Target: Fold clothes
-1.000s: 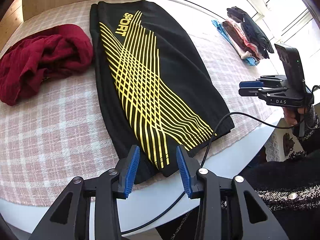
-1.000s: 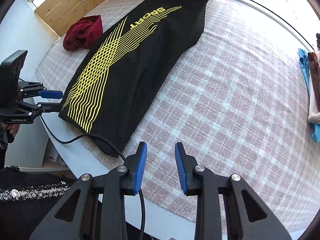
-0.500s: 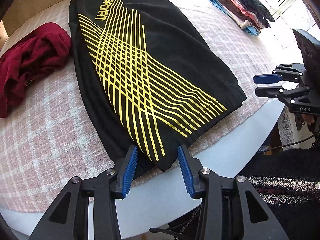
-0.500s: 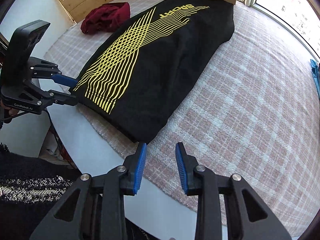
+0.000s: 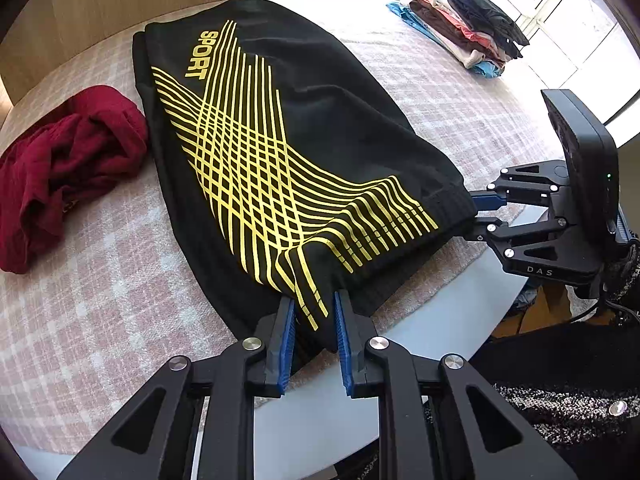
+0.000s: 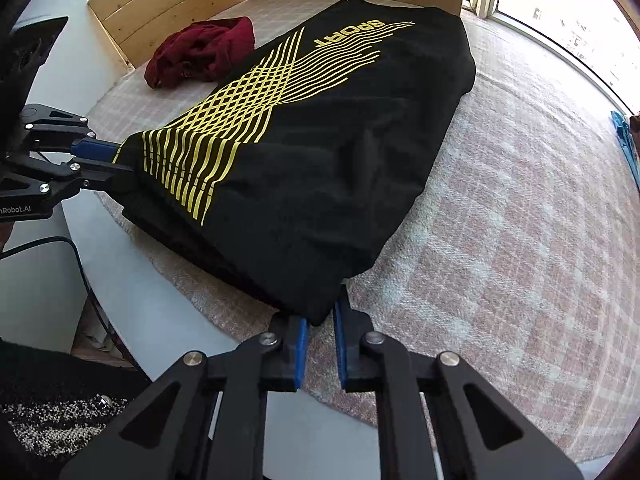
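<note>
Black shorts (image 5: 320,128) on bench (image 5: 304,412): left tool (image 5: 314,328) closing on near hem corner; right tool (image 6: 320,324) closing on other corner.

Black garment (image 5: 320,128): smooth matt knit cloth, ribbed hem, yellow print slightly glossy. Red garment (image 5: 68,160): crinkled soft cloth. Table cover (image 6: 520,240): coarse woven plaid, pink/white. Table edge (image 5: 316,420): smooth white, satin. Back panel (image 6: 168,4): bare wood planks. Gripper pads (image 5: 286,344): blue ribbed rubber/plastic; arms matt black plastic w/ shiny metal screws.

Clothes stack (image 6: 628,140) – cut off, hem corners hidden
</note>
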Motion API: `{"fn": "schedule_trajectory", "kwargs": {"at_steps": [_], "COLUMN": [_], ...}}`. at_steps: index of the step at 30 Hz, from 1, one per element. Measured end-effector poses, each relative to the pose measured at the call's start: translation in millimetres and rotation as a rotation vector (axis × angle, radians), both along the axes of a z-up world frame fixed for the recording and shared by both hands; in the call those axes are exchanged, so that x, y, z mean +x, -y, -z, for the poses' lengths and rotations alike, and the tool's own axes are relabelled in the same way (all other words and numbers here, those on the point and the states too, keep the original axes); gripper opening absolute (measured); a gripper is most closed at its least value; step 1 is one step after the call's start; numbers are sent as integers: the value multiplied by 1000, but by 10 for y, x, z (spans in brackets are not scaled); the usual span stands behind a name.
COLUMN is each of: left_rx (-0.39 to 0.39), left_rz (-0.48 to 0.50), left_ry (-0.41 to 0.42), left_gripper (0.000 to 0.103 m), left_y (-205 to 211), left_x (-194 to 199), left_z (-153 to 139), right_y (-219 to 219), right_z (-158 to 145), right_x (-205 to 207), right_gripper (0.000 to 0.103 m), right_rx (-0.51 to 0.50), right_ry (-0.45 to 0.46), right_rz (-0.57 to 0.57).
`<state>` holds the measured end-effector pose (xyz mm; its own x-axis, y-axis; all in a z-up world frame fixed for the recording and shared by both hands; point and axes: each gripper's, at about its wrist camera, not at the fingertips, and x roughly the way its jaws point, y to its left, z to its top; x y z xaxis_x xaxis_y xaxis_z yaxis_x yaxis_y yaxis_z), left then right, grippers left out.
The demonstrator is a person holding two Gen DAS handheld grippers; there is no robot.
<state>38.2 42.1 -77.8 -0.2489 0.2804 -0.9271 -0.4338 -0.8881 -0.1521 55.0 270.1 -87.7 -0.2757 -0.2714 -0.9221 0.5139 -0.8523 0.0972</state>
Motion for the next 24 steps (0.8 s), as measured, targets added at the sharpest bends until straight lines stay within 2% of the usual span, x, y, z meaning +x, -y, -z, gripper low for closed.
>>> {"fn": "schedule_trajectory", "kwargs": {"at_steps": [2,3,5,7,9,11,14,16,19,21,24], "left_rx": [-46,-42,-37,-36,-32,-14,17,48,66,86,-16], "left_rz": [-1,0,-23,-35,-32,-30,-47,-55,0,61,101], "left_ry": [-52,-50,17,57,57,45,29,2,-33,-39,27], "left_gripper": [17,18,20,24,27,34,34,34,34,34,34], "left_y": [8,-71,-92,-90,-67,-11,107,126,-23,-115,-100], "left_x": [94,22,-46,-75,-74,-76,-115,-237,-482,-581,-585], "left_z": [-84,-70,171,346,352,250,103,28,26,85,403], "right_y": [3,4,21,23,-51,-185,-347,-280,-34,118,245], "right_z": [1,22,10,-35,-109,-205,-367,-405,-322,-165,-114], "right_x": [27,24,23,35,55,57,10,-80,-245,-297,-219], "right_gripper": [11,11,14,31,37,37,37,37,37,36,36], "right_rx": [35,52,89,127,141,84,-27,-62,-59,-7,74], "right_ry": [12,20,10,-4,2,18,-1,-38,-64,-19,-17], "right_rz": [-10,-12,-20,-29,-29,-10,68,115,120,82,18]}}
